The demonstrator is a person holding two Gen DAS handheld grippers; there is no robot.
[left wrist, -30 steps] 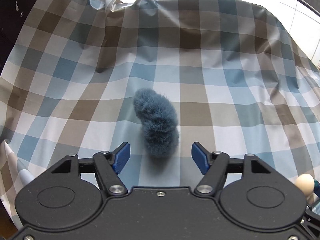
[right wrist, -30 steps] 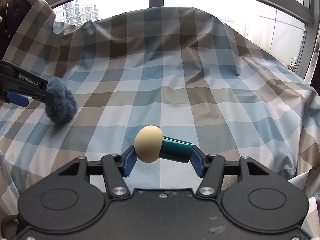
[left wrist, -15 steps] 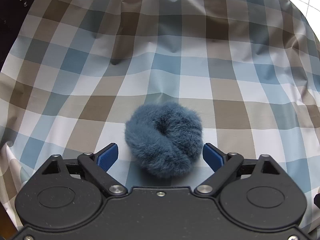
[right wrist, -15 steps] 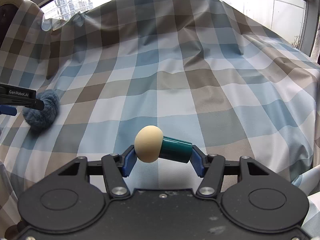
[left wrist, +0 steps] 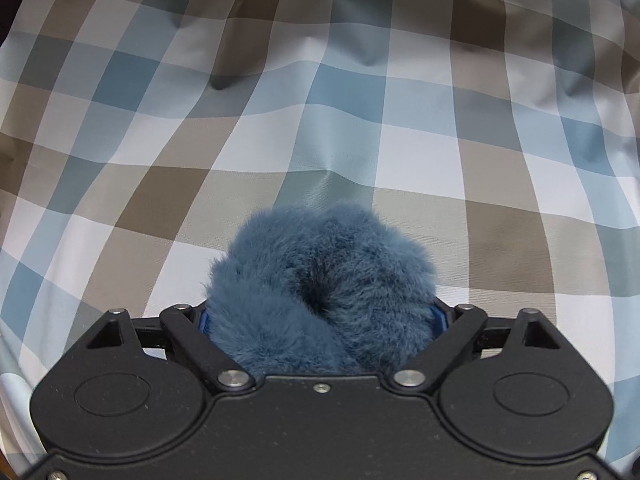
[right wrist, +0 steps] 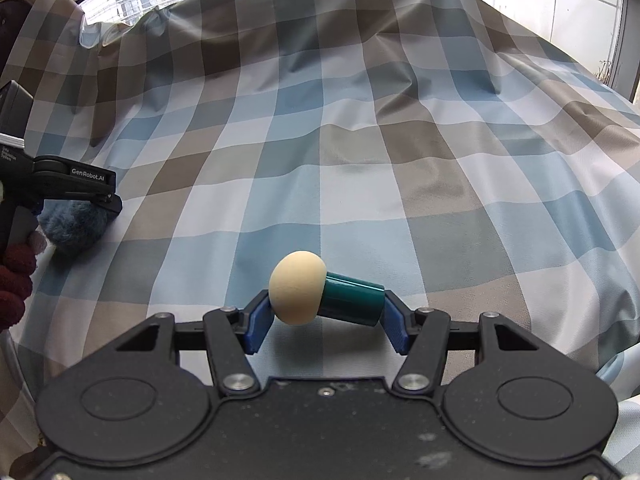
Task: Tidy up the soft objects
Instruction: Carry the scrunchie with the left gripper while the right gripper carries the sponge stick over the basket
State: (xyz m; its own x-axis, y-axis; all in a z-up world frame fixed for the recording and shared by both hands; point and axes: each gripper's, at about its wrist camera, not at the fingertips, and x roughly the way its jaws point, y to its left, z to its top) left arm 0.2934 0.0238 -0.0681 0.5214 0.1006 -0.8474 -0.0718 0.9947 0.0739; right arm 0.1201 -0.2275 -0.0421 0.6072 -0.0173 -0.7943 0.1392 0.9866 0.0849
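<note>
Two grippers were busy — the left gripper [left wrist: 320, 320] was closing around a fluffy blue fur ring [left wrist: 322, 292], the right gripper [right wrist: 326, 316] squeezed a cream-headed, green-handled sponge [right wrist: 298, 287] above the checked cloth [right wrist: 360, 160].

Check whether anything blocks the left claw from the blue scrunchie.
Nothing visible does. The scrunchie lies on the checked cloth already between the left claw's closing jaws, its fur hiding most of both pads, with no other object near it.

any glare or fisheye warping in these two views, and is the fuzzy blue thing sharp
Left wrist view: even light, checked cloth lines bow strongly, fuzzy blue scrunchie is sharp. Right wrist view: windows at the top blown out white, the scrunchie sits small and shaded at the left edge.
</note>
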